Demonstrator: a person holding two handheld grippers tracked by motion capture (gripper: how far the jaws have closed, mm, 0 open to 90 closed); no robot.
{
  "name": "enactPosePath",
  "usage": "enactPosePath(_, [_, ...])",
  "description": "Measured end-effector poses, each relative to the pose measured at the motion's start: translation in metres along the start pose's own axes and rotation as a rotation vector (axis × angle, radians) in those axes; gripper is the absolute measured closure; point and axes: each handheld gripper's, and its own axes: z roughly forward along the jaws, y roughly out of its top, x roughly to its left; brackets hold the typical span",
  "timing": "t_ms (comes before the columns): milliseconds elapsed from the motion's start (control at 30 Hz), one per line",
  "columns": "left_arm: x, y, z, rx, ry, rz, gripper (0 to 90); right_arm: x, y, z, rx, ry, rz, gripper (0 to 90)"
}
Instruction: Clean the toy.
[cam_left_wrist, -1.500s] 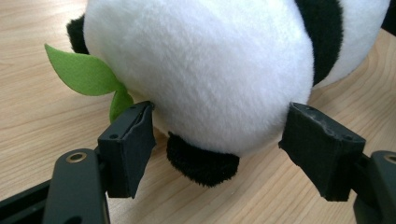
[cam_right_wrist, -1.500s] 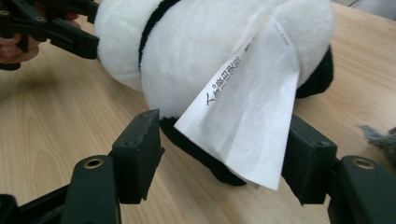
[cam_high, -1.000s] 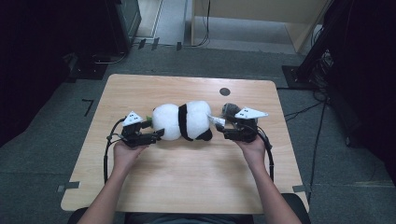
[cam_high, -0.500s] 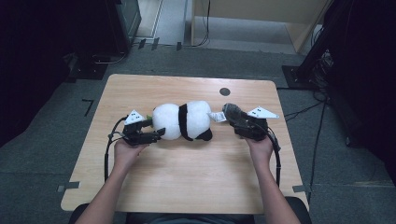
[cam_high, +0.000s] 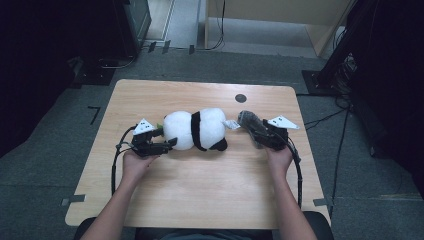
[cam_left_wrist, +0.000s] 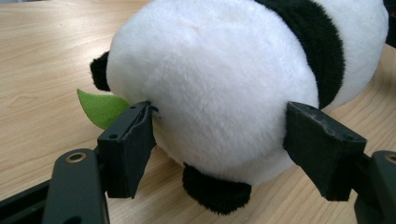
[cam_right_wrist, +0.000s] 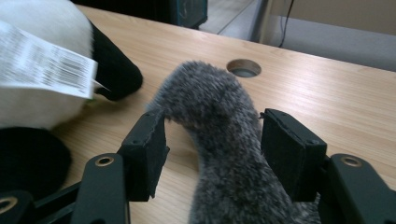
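- A wooden surface (cam_high: 200, 200) is standing on grey floor (cam_high: 45, 165).
- A round cable hole (cam_high: 240, 98) is sitting near the surface's far edge.
- Black cables (cam_high: 320, 120) are trailing beyond the right edge.

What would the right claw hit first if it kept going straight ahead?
The right claw already straddles the grey furry piece, so it would press further along that. Beyond it, probably bare table near the round hole.

Even overhead light falls on the wooden table (cam_high: 200, 200) in the high view, while the room's far left and right sides sink into near black. The plush panda (cam_left_wrist: 224, 84) shows crisp white fur in the left gripper view, casting soft shadows beneath; its printed tag (cam_right_wrist: 44, 60) blurs close to the lens.
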Motion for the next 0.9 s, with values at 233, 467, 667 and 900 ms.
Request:
enactPosePath(233, [-0.001, 0.0, 0.0, -0.001, 0.0, 0.008, 25.1, -0.012, -0.006, 0.013, 0.023, -0.041, 0.026, 42.6])
enactPosePath(467, [0.0, -0.001, 0.0, -0.003, -0.002, 0.017, 25.1, -0.015, -0.011, 0.031, 0.054, -0.056, 0.034, 46.4])
enactPosePath(667, [0.0, -0.001, 0.001, -0.007, -0.003, 0.017, 25.1, -0.013, -0.017, 0.038, 0.081, -0.071, 0.039, 55.8])
enactPosePath(900, [0.0, -0.002, 0.001, -0.014, -0.002, 0.026, 25.1, -0.011, -0.02, 0.044, 0.136, -0.086, 0.025, 57.4])
